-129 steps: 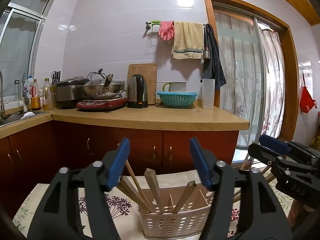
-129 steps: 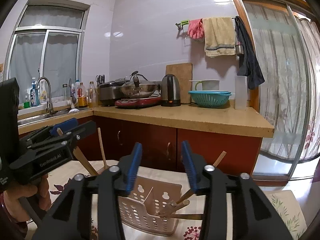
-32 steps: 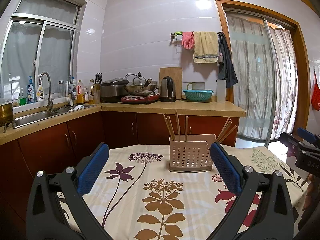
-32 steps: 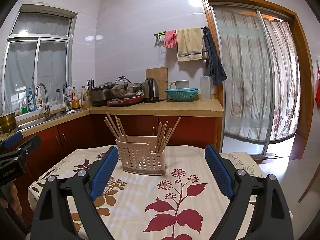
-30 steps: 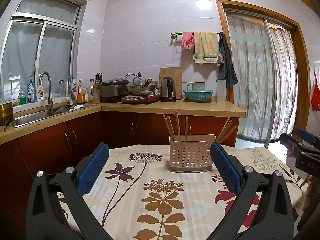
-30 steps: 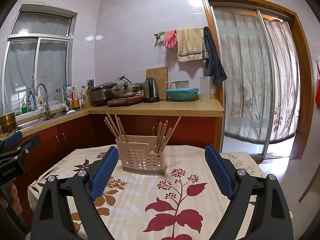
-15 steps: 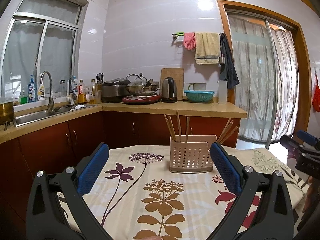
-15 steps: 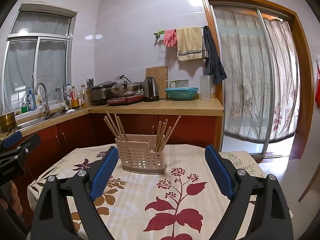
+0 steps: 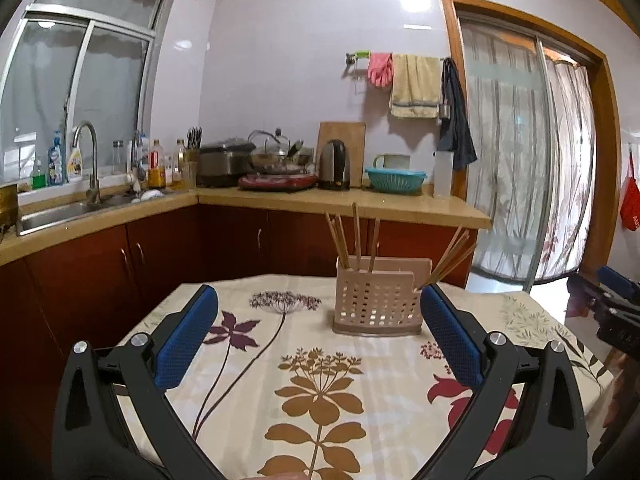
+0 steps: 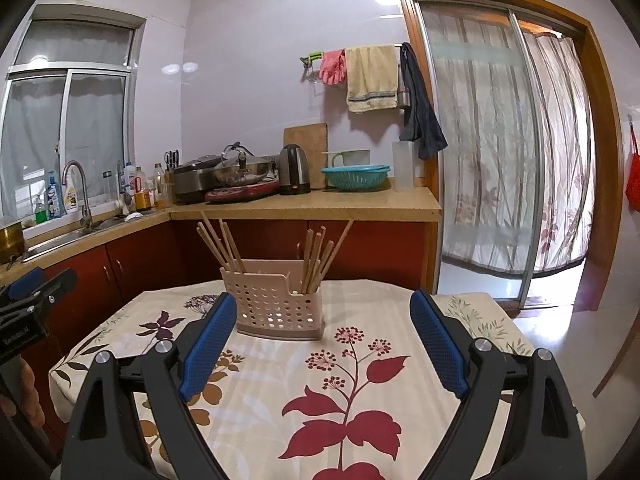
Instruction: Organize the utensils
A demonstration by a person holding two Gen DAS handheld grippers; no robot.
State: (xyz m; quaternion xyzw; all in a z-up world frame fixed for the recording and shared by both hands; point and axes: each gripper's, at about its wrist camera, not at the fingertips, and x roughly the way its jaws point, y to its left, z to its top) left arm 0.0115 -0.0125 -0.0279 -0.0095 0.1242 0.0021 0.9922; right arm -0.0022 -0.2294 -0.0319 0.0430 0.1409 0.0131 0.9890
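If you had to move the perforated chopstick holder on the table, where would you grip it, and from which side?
I would grip the chopstick holder across its short ends, low on the perforated walls, approaching level from the near side. Chopsticks fan out above the rim, so coming from above would likely hit them.

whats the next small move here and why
Probably none beyond holding both grippers back. The chopsticks already stand in both ends of the perforated holder, nothing loose shows on the tablecloth, and the left gripper and right gripper are open and empty.
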